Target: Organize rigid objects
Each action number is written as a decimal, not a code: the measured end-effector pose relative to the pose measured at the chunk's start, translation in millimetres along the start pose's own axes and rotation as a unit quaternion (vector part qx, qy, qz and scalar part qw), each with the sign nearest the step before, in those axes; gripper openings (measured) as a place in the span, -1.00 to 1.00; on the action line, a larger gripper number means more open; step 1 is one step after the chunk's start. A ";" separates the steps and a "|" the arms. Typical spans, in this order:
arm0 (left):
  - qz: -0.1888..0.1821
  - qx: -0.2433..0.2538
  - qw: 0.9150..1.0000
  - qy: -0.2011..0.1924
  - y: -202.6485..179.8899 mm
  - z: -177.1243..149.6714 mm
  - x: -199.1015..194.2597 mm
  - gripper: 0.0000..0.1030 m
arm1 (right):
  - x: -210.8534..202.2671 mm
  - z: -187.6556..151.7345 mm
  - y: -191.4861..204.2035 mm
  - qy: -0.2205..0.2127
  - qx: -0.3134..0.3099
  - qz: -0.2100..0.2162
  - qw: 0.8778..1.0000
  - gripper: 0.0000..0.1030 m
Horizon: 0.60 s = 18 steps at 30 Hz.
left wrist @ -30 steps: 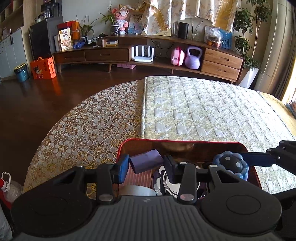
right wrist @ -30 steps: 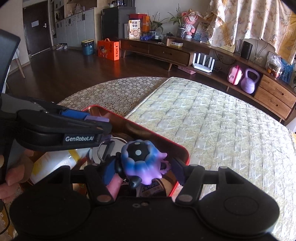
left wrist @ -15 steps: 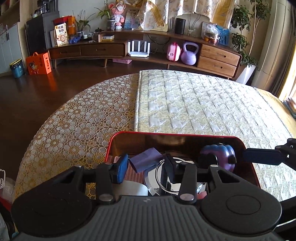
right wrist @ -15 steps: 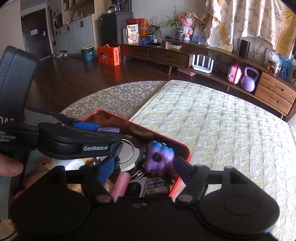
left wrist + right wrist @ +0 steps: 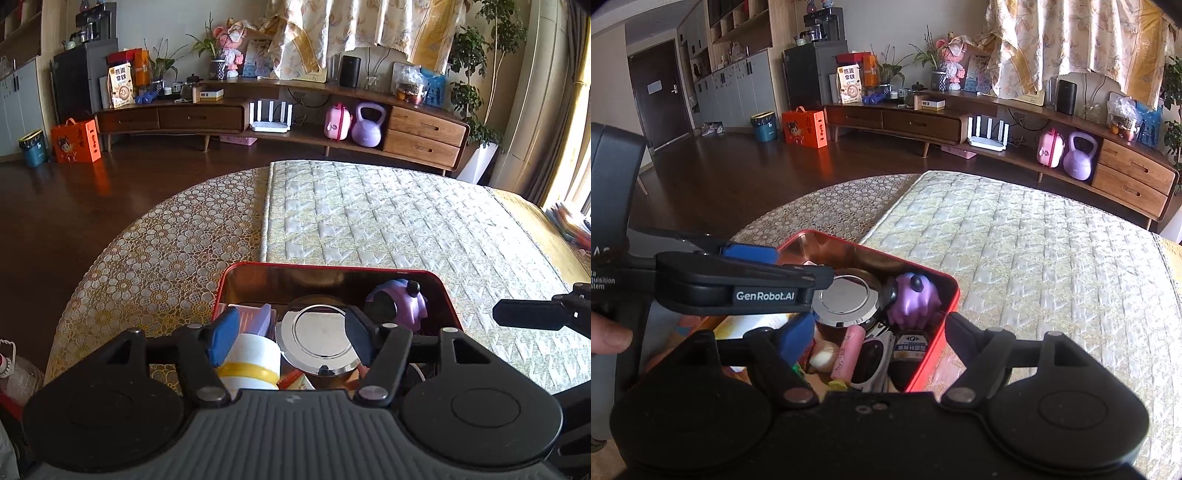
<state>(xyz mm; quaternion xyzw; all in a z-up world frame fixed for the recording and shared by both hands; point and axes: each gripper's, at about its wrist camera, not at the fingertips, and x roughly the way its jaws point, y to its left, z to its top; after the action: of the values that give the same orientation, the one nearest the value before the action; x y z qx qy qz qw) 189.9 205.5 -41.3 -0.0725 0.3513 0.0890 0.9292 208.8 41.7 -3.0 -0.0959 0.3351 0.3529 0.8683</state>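
A quilted mattress (image 5: 406, 229) fills the middle of the frame. Behind it, a long wooden sideboard (image 5: 280, 114) spans the upper part, with a purple kettlebell (image 5: 365, 125) and pink case (image 5: 337, 122) on its lower shelf. An orange box (image 5: 75, 141) sits upper left.

Your left gripper (image 5: 291, 338) is pointing down at a slant, its jaws just having been opening, nothing pinched between the blue pads. Your right gripper (image 5: 875, 341) is angling down the same way beside it, jaws also just having been opening and standing wide, empty. Your fingertip (image 5: 607, 338) is showing at the left gripper's body.
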 end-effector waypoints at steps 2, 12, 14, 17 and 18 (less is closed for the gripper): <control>-0.003 0.000 1.000 -0.003 -0.7 -1.3 -8.7 0.29 | -8.7 -2.3 0.4 -0.004 0.004 0.004 1.000 0.53; -0.021 0.007 0.999 -0.027 -7.9 -12.7 -53.1 0.52 | -53.3 -18.4 6.5 -0.038 0.017 0.021 0.999 0.81; -0.025 0.004 0.999 -0.033 -8.2 -14.7 -60.5 0.56 | -62.9 -22.1 6.5 -0.050 0.018 0.024 0.998 0.86; -0.030 -0.003 0.999 -0.037 -7.9 -19.2 -70.8 0.58 | -75.8 -27.3 7.9 -0.063 0.016 0.027 0.998 0.91; -0.030 -0.005 0.999 -0.040 -8.3 -20.9 -74.4 0.59 | -79.4 -28.9 8.1 -0.066 0.015 0.029 0.997 0.93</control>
<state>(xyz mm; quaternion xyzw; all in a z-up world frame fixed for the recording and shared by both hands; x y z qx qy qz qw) 123.5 184.8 -6.7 -0.0837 0.3115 0.0653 0.9443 146.6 -7.6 27.3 -0.0497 0.2845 0.3785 0.8794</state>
